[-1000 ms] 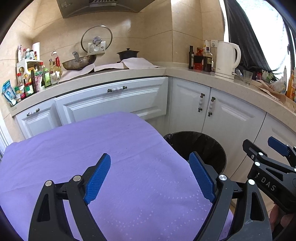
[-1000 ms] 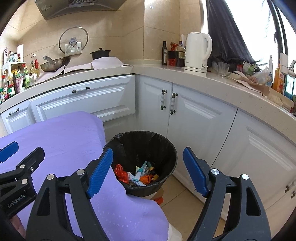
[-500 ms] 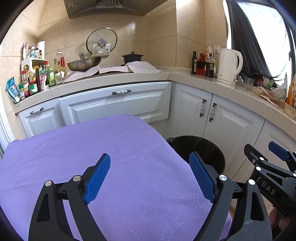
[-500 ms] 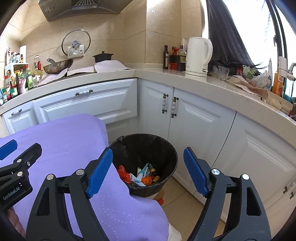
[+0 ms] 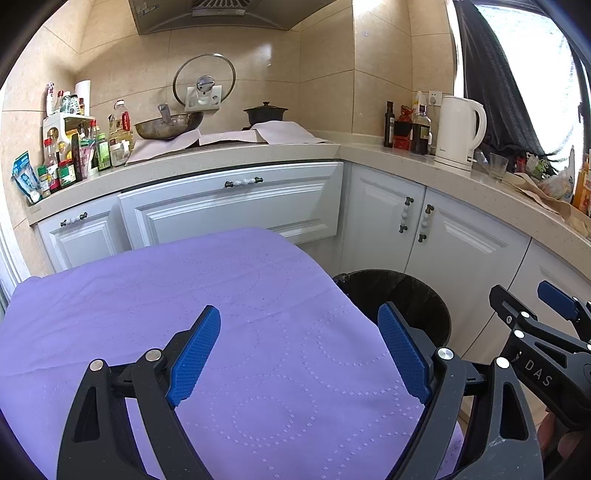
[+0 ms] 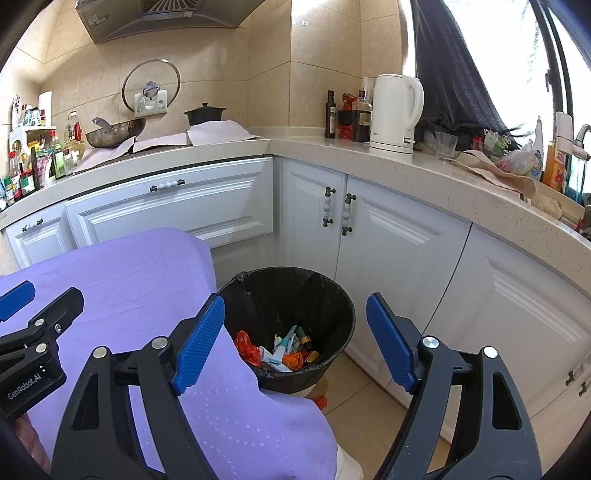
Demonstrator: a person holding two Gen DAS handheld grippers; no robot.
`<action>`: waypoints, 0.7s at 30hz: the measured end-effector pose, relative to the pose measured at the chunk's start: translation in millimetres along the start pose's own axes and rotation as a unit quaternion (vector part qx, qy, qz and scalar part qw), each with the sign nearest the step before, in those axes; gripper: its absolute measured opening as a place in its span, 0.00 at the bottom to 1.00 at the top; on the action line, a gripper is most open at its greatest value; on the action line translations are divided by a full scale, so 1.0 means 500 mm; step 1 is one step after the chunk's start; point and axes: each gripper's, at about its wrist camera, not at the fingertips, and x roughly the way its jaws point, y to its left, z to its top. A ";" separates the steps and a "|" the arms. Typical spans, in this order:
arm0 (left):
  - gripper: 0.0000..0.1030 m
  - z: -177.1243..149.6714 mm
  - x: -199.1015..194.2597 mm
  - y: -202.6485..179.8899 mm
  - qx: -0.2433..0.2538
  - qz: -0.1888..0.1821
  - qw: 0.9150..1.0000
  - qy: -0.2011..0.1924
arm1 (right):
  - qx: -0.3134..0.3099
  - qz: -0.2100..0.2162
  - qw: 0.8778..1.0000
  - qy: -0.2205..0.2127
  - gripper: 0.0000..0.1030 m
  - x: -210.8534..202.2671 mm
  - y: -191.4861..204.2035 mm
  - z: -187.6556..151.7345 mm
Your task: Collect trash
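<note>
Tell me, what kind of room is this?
Almost certainly a home kitchen. A wok sits on the stove under an extractor hood, a white electric kettle stands on the stone countertop, and sauce bottles crowd one end.

Ahead of our left tongs (image 5: pixel 299 354) the purple desk (image 5: pixel 184 295) lies bare. Below our right tongs (image 6: pixel 295 339) the bin (image 6: pixel 332 295) stands unblocked, hemmed by the desk's edge and white cabinets (image 6: pixel 406 258) behind.

Black lined bin (image 6: pixel 288 325) stands upright, lower centre of the frame; colourful wrappers (image 6: pixel 280 349) lie heaped at its bottom.
</note>
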 end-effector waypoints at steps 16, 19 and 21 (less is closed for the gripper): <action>0.82 0.001 0.002 -0.001 0.000 0.000 1.000 0.001 | 0.000 0.000 1.000 0.001 0.75 0.000 0.000 -0.001; 0.82 0.001 0.002 -0.001 -0.001 0.000 1.000 0.001 | 0.000 0.000 1.000 0.001 0.75 0.000 -0.002 0.000; 0.82 0.000 0.002 -0.002 -0.001 0.000 1.000 0.002 | 0.000 0.000 1.000 0.001 0.75 0.000 -0.002 0.002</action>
